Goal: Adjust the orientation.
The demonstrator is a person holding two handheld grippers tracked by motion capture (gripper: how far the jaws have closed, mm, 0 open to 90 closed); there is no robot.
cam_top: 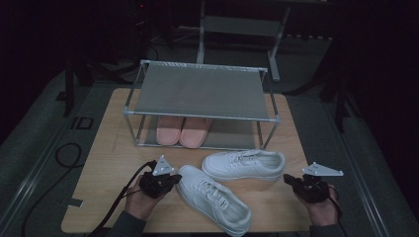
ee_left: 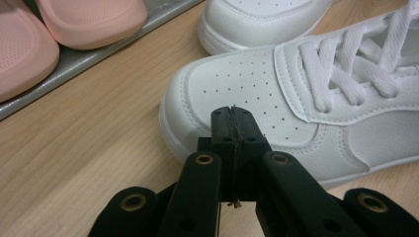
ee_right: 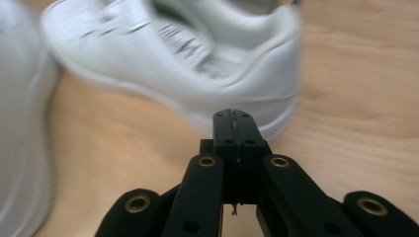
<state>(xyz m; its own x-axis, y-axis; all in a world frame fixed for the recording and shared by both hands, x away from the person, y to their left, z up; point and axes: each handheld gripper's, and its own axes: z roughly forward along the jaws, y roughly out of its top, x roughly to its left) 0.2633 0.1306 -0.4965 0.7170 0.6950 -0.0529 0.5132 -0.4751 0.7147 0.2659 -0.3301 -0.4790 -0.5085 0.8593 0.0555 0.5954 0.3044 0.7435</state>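
On the tabletop [cam_top: 99, 197], two white sneakers [cam_top: 212, 197] are seen from above; both the left gripper [ee_left: 232, 116] and right gripper [ee_right: 232, 118] are shown pressed together, empty, in their own views.

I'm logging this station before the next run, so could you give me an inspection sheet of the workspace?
Surface: light wooden tabletop, bare between things.
Job's things: two white lace-up leather sneakers; near sneaker lies diagonally, far sneaker lies crosswise on its sole.
Clutter: grey metal two-tier shoe rack at the back; pair of pink slippers on its lower shelf.
Grippers: left gripper shut, at the near sneaker's toe; right gripper shut, by the far sneaker's heel.
Cables: black cable looped on the floor at left.
Surroundings: dark room, grey floor, metal frame behind.
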